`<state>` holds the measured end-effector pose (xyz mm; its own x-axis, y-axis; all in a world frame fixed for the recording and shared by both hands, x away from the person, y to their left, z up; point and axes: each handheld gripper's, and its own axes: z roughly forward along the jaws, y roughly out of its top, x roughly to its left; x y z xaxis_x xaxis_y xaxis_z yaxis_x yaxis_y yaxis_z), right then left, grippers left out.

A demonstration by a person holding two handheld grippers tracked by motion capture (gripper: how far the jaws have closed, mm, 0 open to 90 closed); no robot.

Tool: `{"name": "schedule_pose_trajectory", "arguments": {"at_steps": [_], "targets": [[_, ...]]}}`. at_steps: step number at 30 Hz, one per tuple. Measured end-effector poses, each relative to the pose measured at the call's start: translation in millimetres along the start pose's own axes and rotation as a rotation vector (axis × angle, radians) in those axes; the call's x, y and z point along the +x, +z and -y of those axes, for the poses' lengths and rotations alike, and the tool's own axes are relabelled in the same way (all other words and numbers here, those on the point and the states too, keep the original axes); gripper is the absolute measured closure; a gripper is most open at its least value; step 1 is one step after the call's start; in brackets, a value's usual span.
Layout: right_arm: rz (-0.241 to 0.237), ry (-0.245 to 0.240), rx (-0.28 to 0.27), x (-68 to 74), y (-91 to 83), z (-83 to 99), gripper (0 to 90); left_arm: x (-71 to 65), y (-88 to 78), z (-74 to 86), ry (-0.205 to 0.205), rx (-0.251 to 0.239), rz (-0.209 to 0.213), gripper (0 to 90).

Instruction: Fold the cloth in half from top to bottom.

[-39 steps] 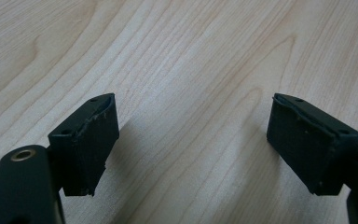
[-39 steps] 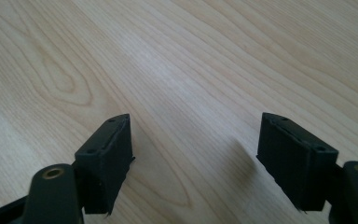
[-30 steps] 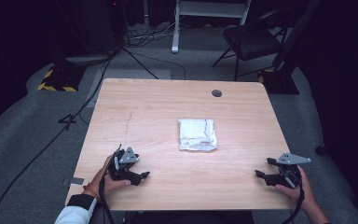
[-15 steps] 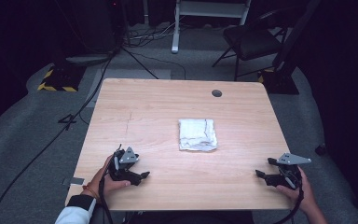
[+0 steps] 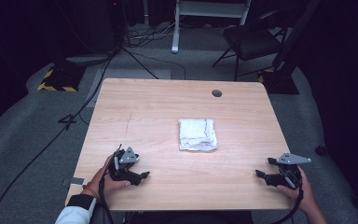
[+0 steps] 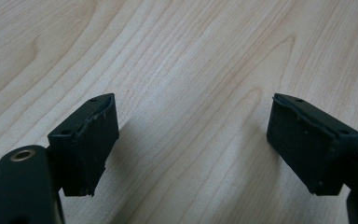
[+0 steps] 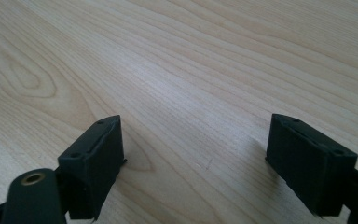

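A folded white cloth (image 5: 196,135) lies flat near the middle of the light wooden table (image 5: 158,112). My left gripper (image 5: 140,173) rests at the table's near left in a person's hand, well left of and nearer than the cloth. In the left gripper view its black jaws stand wide apart over bare wood, left gripper (image 6: 191,140) open with nothing between them. My right gripper (image 5: 263,169) sits at the near right corner, held by the other hand. The right gripper (image 7: 193,158) is open too, only wood grain between its jaws.
A small dark round grommet (image 5: 216,93) sits near the table's far edge. Beyond the table are a black chair (image 5: 251,42), a white stand (image 5: 175,28) and cables on grey carpet (image 5: 37,140). A yellow-black striped base (image 5: 56,81) lies at the far left.
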<state>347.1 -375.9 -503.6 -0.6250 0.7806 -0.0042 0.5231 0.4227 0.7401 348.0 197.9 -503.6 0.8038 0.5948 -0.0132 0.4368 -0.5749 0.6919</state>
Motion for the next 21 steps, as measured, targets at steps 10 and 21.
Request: {"name": "schedule_pose_trajectory", "arguments": {"at_steps": [10, 21], "targets": [[0.000, -0.001, 0.000, 0.0, 0.0, 0.0, 19.0, 0.0, 0.0, 0.0, 0.000, 0.000, 0.000, 17.0], [0.001, 0.000, 0.000, 0.1, 0.0, 0.1, 19.0, 1.5, 0.2, -0.1, -0.008, 0.001, -0.007, 16.3]]}}
